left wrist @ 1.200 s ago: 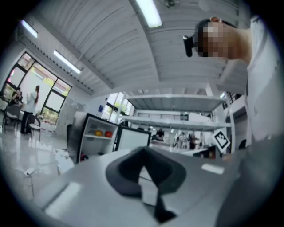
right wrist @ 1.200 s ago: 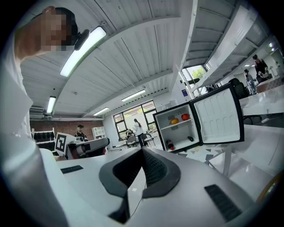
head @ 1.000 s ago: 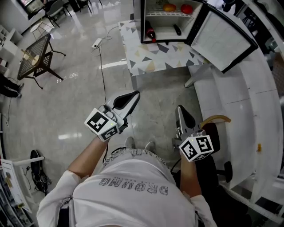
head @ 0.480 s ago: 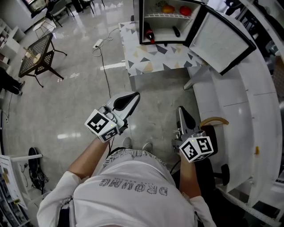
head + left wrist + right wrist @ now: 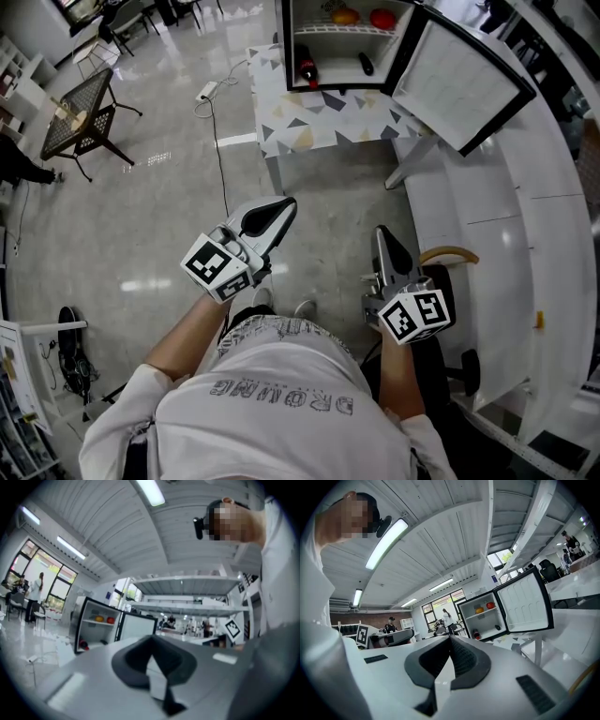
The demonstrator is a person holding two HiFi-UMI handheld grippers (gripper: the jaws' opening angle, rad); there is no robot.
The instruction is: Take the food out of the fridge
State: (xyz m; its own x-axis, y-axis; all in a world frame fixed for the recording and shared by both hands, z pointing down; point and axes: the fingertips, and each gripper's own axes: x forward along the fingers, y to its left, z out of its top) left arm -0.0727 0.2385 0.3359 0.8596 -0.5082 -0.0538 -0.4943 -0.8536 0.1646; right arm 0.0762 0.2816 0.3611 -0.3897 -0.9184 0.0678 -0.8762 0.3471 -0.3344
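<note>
From the head view, the fridge (image 5: 336,58) stands open on a bench (image 5: 319,122), far ahead. An orange fruit (image 5: 344,16) and a red fruit (image 5: 382,18) sit on its top shelf. A bottle (image 5: 307,67) lies below them. The left hand-held gripper (image 5: 284,202) and the right hand-held gripper (image 5: 380,232) point toward the fridge, well apart from it. I think the person has not reached it yet.

In the left gripper view, the left hand-held gripper (image 5: 151,641) has its jaws pressed together on nothing. The fridge (image 5: 95,633) is small and far off.

In the right gripper view, the right hand-held gripper (image 5: 450,641) is closed and empty too. The food waits in the fridge (image 5: 487,623), so the jaws probably need not open yet.
</note>
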